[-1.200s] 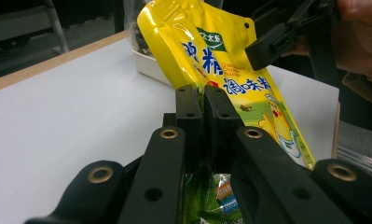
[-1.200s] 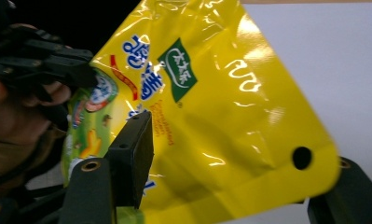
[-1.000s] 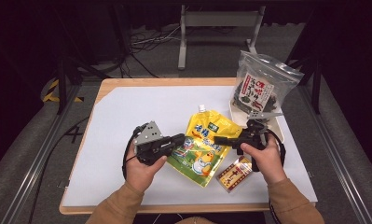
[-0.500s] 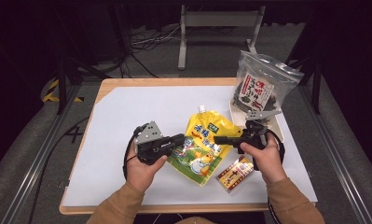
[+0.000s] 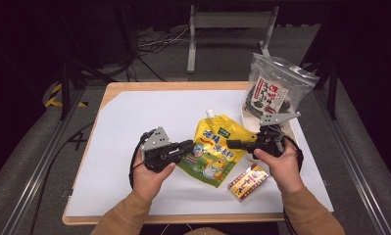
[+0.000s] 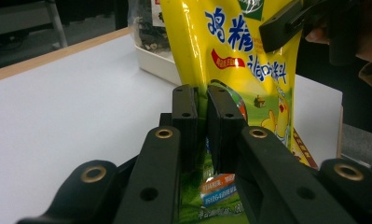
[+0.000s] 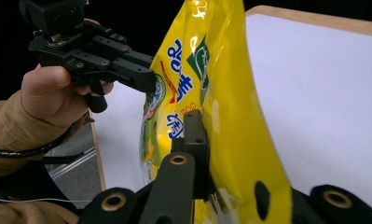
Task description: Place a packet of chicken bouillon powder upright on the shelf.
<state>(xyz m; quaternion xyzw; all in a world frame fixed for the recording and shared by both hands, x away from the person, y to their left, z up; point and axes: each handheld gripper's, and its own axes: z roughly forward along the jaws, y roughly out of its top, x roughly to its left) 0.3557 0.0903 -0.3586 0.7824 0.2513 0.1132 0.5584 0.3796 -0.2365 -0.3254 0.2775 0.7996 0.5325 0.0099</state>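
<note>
High view. We record a yellow spouted pouch (image 5: 215, 147) at centre frame, above the white sheet of the worktop (image 5: 134, 117), its spout toward the top of the frame. The left tool (image 5: 185, 146), held in the person's left hand (image 5: 151, 171), meets the pouch's left edge at mid-height; the right tool (image 5: 232, 144), in the right hand (image 5: 280, 164), meets its right edge at about the same height. We list a small yellow-and-red box (image 5: 248, 182) lying flat just below and right of the pouch, and a dark clear-windowed snack bag (image 5: 274, 90) standing in a white tray (image 5: 245, 113) at upper right, well apart from the left tool and just behind the right.

Left gripper view. We see the left tool's two black jaws at lower centre, nearly closed, with the pouch (image 6: 239, 60) edge pinched in the narrow gap between them. The pouch rises upright above the jaws, filling the upper centre. The right tool (image 6: 286, 23) grips the pouch's far edge at upper right. The white tray (image 6: 155, 65) with the snack bag (image 6: 144, 28) sits behind, upper centre left.

Right gripper view. We see the right tool's jaws closed on the pouch (image 7: 221, 93): one jaw shows at lower centre, the other is covered by the yellow film. The left tool (image 7: 144, 79) clamps the opposite edge at upper left, with the left hand (image 7: 53, 93) behind it.
</note>
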